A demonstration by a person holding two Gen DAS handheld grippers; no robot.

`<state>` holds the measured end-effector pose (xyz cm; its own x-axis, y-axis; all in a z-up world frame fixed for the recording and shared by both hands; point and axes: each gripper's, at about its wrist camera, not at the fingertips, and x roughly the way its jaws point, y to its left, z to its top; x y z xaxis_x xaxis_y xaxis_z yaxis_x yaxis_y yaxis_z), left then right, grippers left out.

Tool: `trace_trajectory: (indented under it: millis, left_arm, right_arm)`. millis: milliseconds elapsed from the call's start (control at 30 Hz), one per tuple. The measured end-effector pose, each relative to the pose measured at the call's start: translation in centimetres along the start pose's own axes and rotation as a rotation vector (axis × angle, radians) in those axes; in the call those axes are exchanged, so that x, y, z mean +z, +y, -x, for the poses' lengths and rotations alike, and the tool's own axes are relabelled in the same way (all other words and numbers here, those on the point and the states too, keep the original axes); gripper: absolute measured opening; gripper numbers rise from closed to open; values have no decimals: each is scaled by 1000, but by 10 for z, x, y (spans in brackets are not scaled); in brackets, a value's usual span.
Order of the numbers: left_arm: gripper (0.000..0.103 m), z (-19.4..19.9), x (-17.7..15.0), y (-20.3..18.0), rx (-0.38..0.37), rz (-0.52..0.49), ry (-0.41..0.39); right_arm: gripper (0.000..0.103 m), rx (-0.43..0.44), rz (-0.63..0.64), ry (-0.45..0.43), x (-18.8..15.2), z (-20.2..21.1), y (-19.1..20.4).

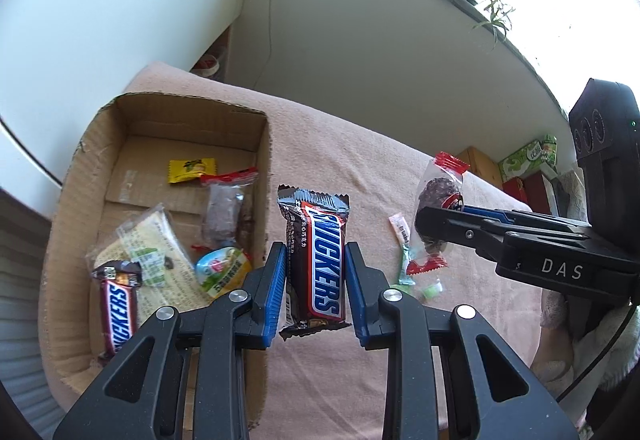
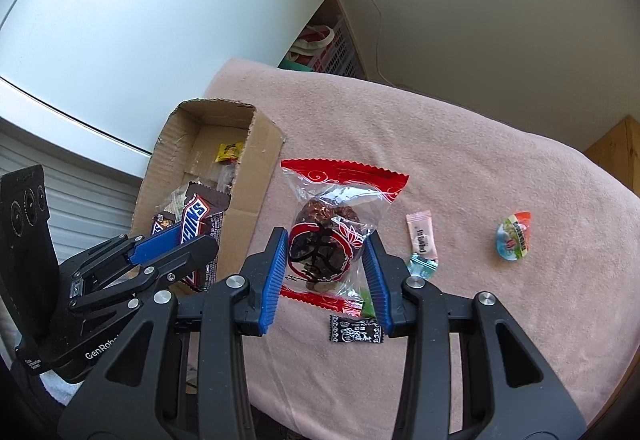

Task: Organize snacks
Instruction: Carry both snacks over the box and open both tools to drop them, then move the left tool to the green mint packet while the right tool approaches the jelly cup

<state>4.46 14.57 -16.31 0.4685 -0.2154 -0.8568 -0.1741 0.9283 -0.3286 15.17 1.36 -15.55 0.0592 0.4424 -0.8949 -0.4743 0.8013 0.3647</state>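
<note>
Left claw (image 1: 315,272) gripping Snickers bar (image 1: 316,260), right claw (image 2: 326,272) pinching clear red-trimmed snack bag (image 2: 332,236). Carrying both over cardboard box (image 1: 264,168), clearing near wall before releasing.

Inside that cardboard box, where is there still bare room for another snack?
The cardboard box has bare floor at the far end, beyond the yellow candy, up to the back wall. The near end is crowded: Snickers bar, cracker packet, round candy.
</note>
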Motion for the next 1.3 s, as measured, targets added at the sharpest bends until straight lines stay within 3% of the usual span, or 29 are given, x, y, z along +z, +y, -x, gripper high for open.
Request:
trace_trajectory:
  millis: [500, 1133, 1200, 1233, 1300]
  left_arm:
    - [27, 27, 3, 76, 76, 94, -48]
    - [28, 26, 7, 86, 140, 85, -51]
    - [37, 27, 7, 86, 151, 82, -54]
    - [42, 27, 7, 85, 157, 81, -56]
    - [43, 29, 6, 86, 166, 80, -59]
  right_arm:
    - [40, 25, 148, 37, 33, -35, 81]
    - [40, 36, 212, 71, 47, -68, 114]
    - [44, 29, 221, 74, 47, -67, 116]
    - [51, 21, 222, 68, 47, -67, 117]
    - [61, 16, 213, 50, 48, -64, 116]
